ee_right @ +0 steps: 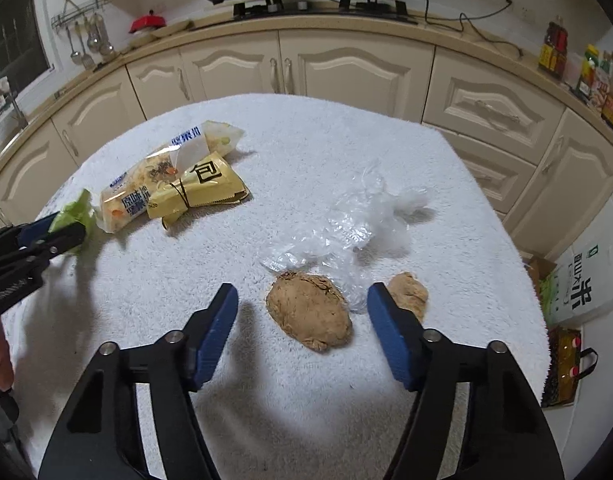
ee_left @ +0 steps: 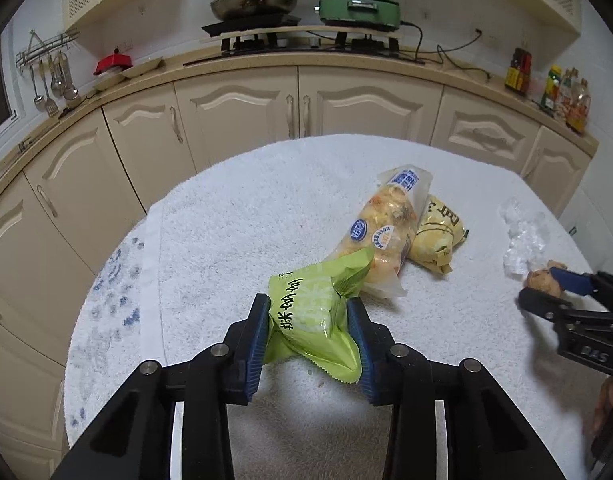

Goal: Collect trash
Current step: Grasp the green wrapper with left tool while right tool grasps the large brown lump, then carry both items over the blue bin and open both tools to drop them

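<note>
My left gripper (ee_left: 308, 320) is shut on a green snack wrapper (ee_left: 318, 312), just above the white towel-covered table (ee_left: 234, 216). It also shows at the left of the right wrist view (ee_right: 62, 236), with the wrapper (ee_right: 76, 216). Beyond it lie a clear noodle packet (ee_left: 382, 228) and a yellow packet (ee_left: 436, 236). My right gripper (ee_right: 302, 312) is open and empty, its jaws on either side of a brown lump of food scrap (ee_right: 310, 312). A smaller brown lump (ee_right: 410, 292) lies behind its right finger. Crumpled clear plastic (ee_right: 346, 216) lies beyond.
Cream kitchen cabinets (ee_left: 242, 108) curve behind the table, with a stove, pan (ee_left: 254, 2) and green cooker (ee_left: 360, 6) on the counter. Bottles (ee_left: 566, 92) stand at the right. A rice bag (ee_right: 578, 284) and a carrier bag (ee_right: 564, 364) sit on the floor right of the table.
</note>
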`<state>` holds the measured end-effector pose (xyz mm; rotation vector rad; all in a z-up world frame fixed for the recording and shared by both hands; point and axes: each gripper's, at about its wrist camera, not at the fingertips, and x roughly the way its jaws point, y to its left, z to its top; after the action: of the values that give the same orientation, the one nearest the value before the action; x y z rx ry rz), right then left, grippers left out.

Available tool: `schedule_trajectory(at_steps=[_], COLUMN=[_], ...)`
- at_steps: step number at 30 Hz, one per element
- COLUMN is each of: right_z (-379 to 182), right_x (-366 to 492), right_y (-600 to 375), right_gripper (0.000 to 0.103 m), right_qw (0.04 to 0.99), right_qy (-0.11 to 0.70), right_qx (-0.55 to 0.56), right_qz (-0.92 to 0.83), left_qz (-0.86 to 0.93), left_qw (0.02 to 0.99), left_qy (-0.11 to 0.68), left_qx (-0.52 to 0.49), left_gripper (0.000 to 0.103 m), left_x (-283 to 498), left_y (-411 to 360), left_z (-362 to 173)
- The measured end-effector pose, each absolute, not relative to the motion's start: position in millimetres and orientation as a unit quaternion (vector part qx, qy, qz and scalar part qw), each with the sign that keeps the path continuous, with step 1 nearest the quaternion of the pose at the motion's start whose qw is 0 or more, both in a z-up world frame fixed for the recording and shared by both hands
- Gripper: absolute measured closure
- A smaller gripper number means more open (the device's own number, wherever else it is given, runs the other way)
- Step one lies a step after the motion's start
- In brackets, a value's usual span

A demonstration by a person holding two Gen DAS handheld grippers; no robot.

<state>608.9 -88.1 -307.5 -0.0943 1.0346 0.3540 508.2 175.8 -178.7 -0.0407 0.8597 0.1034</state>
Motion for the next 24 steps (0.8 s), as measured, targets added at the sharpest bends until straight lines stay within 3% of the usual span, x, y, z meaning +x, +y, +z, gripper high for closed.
schedule_trajectory(at_steps=[2, 3, 13, 24], right_z=[-310, -310, -294, -229], right_x=[610, 610, 578, 512], right_y=[-88, -89, -100, -175], right_gripper=[0.048, 0.061, 0.062, 0.062], right_qw=[0.854, 0.855, 0.856, 0.888], right_qy=[0.491, 0.49, 0.479, 0.418], right_qx=[-0.048, -0.047, -0.021, 0.022], right_qz=[0.165, 0.166, 0.192, 0.191], left_qz=[0.05, 0.051, 0.035, -0.04], left_qw=[0.91, 0.911, 0.923, 0.934], left_qy=[0.412, 0.408, 0.383, 0.354], left_qx=[-0.021, -0.022, -0.012, 0.019], left_gripper=[0.069, 0.069, 0.069, 0.069], left_x=[500, 496, 447, 404], left_y=[176, 175, 135, 11], left_z=[-172, -168, -131, -95])
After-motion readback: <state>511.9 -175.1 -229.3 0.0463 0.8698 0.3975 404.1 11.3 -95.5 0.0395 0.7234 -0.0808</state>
